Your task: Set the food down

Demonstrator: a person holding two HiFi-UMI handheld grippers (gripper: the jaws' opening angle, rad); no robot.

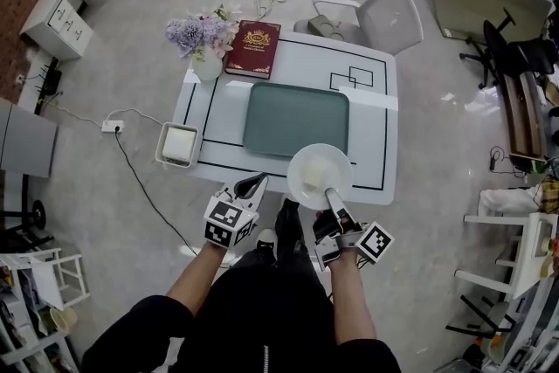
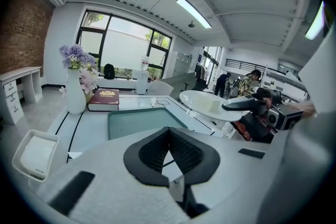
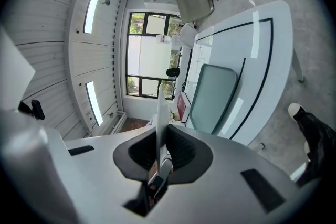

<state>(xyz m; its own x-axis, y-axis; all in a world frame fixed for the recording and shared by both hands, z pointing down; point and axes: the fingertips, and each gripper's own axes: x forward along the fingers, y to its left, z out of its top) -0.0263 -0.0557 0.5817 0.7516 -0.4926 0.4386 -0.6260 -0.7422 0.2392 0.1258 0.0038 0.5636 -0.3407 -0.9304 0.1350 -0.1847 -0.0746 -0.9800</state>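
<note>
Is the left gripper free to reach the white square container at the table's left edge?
Probably yes: the left gripper is empty, and nothing stands between it and the white square container.

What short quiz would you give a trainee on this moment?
1. Which gripper's fingers grip the plate? A the left gripper; B the right gripper; C both.
2. True or false: the green tray is empty.
3. Fill in: the red book lies beside the ____ of flowers.
Key: 1 B; 2 true; 3 vase.
</note>
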